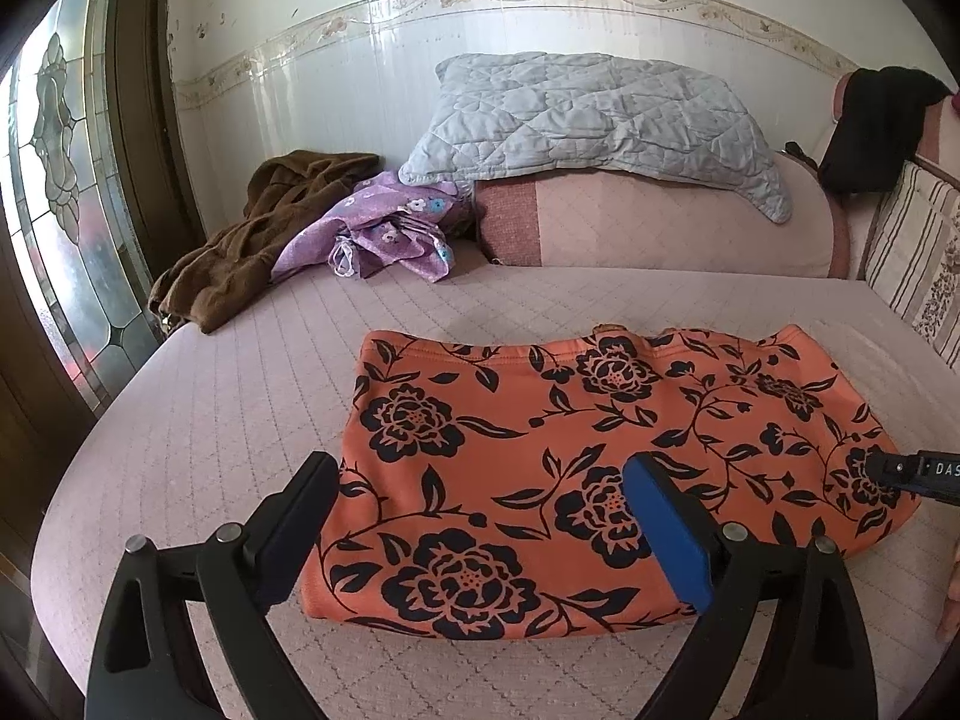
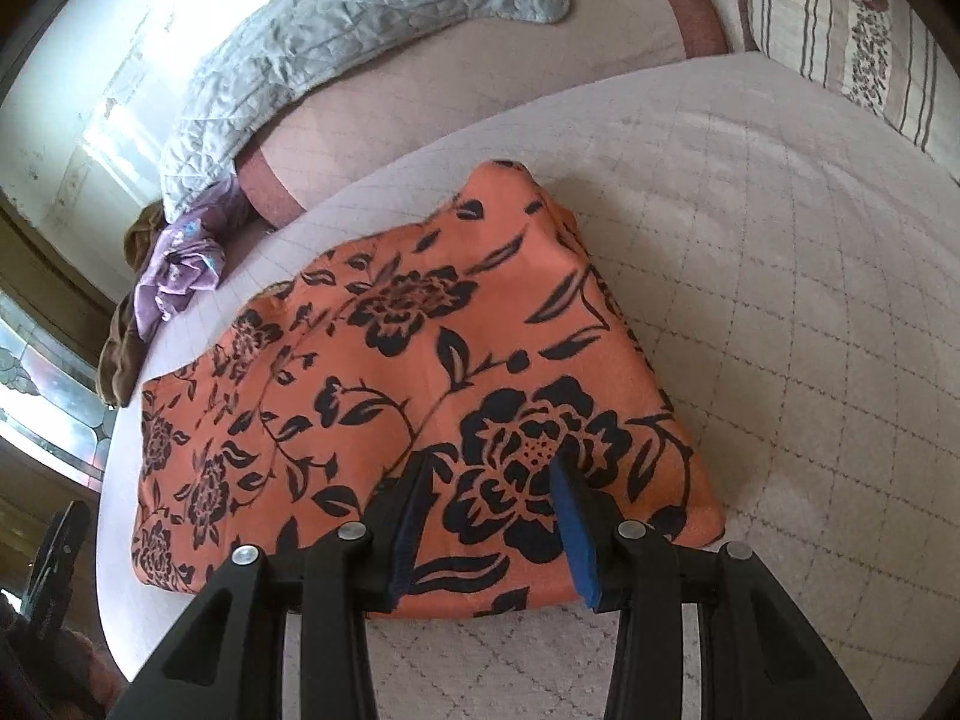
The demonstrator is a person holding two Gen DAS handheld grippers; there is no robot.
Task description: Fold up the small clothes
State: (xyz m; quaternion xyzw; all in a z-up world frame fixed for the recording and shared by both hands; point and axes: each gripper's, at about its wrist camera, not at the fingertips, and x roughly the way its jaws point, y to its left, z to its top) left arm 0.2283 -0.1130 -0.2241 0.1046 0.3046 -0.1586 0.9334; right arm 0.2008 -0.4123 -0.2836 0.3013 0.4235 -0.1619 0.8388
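Lying flat on bed [image 1: 180, 450], orange floral garment [image 1: 540, 450] runs left-right. Left gripper [image 1: 480, 516] gapes at its left end; right gripper [image 2: 489, 510], also parted, hovers over right end.

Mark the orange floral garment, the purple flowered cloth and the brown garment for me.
orange floral garment [image 1: 540, 456], left wrist view, middle of its top layer.
purple flowered cloth [image 1: 390, 234], left wrist view, centre of the crumpled heap.
brown garment [image 1: 252, 240], left wrist view, middle of the pile near the bed's far edge.
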